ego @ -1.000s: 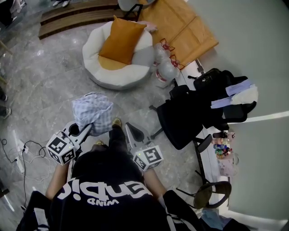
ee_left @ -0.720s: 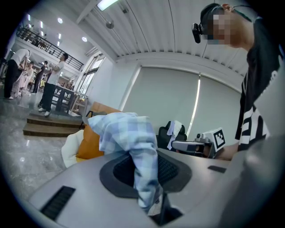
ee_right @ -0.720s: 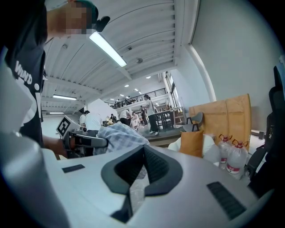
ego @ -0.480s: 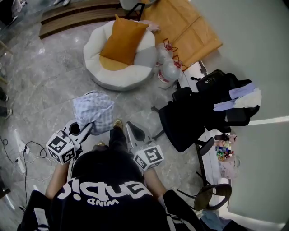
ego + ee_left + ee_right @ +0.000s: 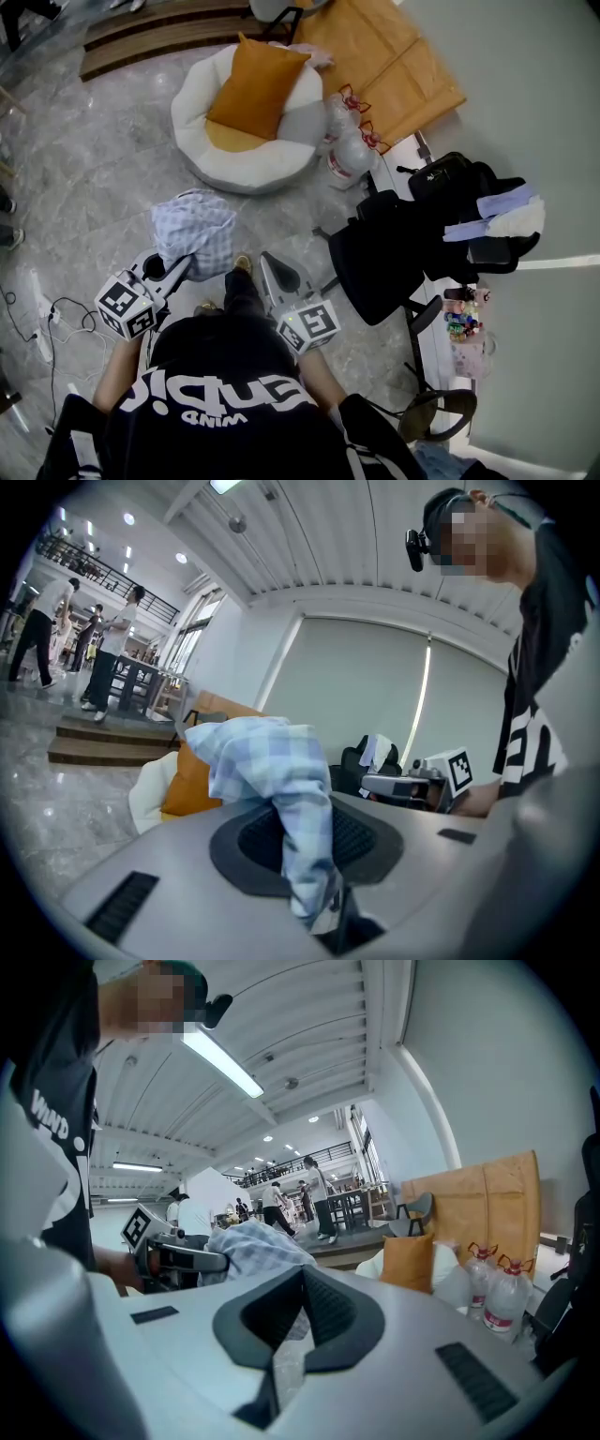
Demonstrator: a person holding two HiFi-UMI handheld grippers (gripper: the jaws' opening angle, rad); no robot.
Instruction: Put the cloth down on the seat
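Note:
A blue-and-white checked cloth (image 5: 194, 230) hangs bunched from my left gripper (image 5: 180, 270), which is shut on its lower end above the marble floor. In the left gripper view the cloth (image 5: 272, 761) rises out of the closed pads of the left gripper (image 5: 305, 841). The seat is a round white pouf (image 5: 211, 155) with an orange cushion (image 5: 253, 84), farther ahead and apart from the cloth. Beside the left one, my right gripper (image 5: 277, 272) is shut and holds nothing; its own view shows the jaws of the right gripper (image 5: 300, 1312) together, and the pouf (image 5: 450, 1283) beyond.
A black office chair (image 5: 384, 253) piled with dark bags stands close on the right. Two water bottles (image 5: 345, 150) sit between it and the pouf, under leaning cardboard sheets (image 5: 384, 56). A power strip with cables (image 5: 42, 328) lies at the left. Steps (image 5: 150, 37) run behind.
Both grippers and the cloth keep the same place. Only the head view has shifted a little.

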